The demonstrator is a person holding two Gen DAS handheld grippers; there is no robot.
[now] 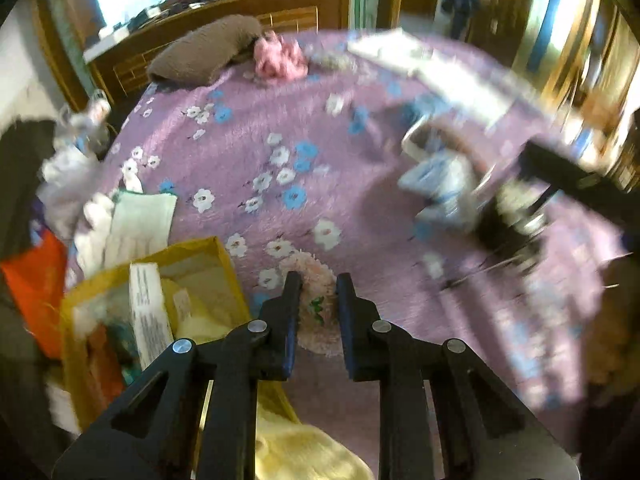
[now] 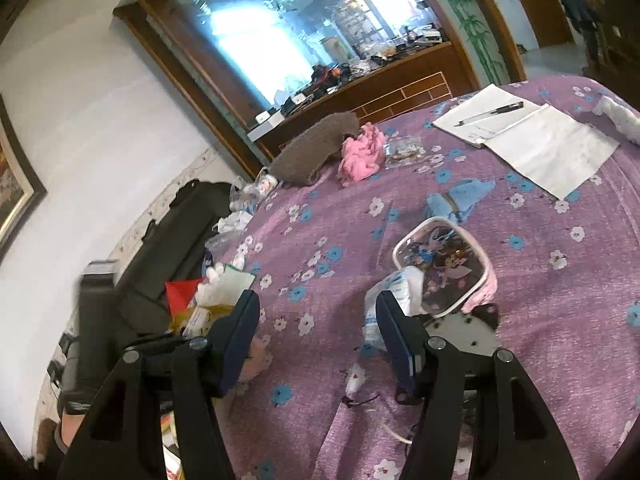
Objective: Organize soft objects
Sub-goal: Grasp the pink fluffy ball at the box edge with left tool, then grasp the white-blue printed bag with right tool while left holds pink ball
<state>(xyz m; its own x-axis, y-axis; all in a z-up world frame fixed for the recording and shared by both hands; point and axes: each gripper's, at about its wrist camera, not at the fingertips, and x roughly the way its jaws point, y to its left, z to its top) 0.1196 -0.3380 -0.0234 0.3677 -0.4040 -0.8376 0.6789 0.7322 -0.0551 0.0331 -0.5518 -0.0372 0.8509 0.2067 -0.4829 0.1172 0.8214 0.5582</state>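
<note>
Left claw [image 1: 319, 282] narrowed onto pink fluffy piece [image 1: 320, 280], pinched just beside yellow bag [image 1: 224, 256] at bed's [image 1: 360, 184] left edge; right claw [image 2: 316, 304] half-open, empty, hovering mid-bed near cartoon pouch [image 2: 444, 268]; pink cloth [image 2: 362, 154] near far edge

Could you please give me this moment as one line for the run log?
left gripper: shut on pink fluffy piece, beside yellow bag | right gripper: open, empty, above bedspread
</note>
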